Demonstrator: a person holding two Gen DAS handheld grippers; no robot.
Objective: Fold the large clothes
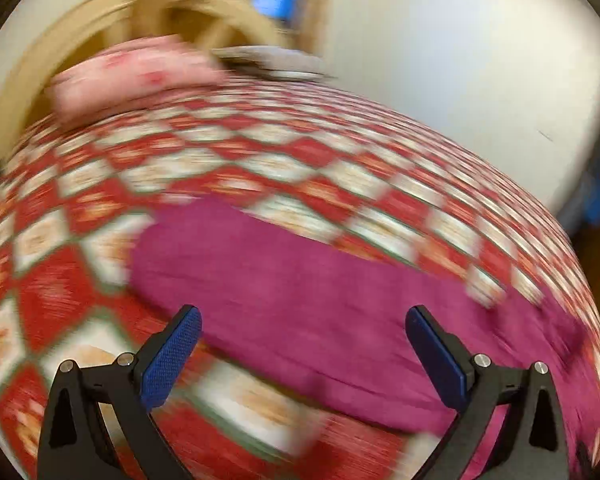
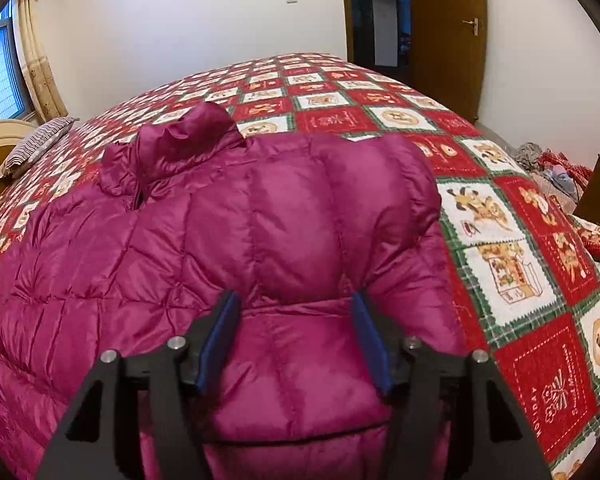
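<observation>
A magenta quilted down jacket (image 2: 180,248) lies spread on the bed, its collar (image 2: 188,136) toward the far side. One sleeve (image 2: 300,220) is folded over the body of the jacket. Its cuff end lies between the blue pads of my right gripper (image 2: 295,298), whose jaws stand apart around the puffy fabric without squeezing it. The left wrist view is heavily blurred. There my left gripper (image 1: 303,314) is wide open above the jacket (image 1: 300,272), with nothing between its fingers.
A red, white and green patchwork quilt (image 2: 340,116) covers the bed. A striped pillow (image 2: 36,144) and a pink pillow (image 1: 140,72) lie at the headboard end. A wooden door (image 2: 448,20) stands beyond the bed. A heap of clothes (image 2: 548,164) lies at the right.
</observation>
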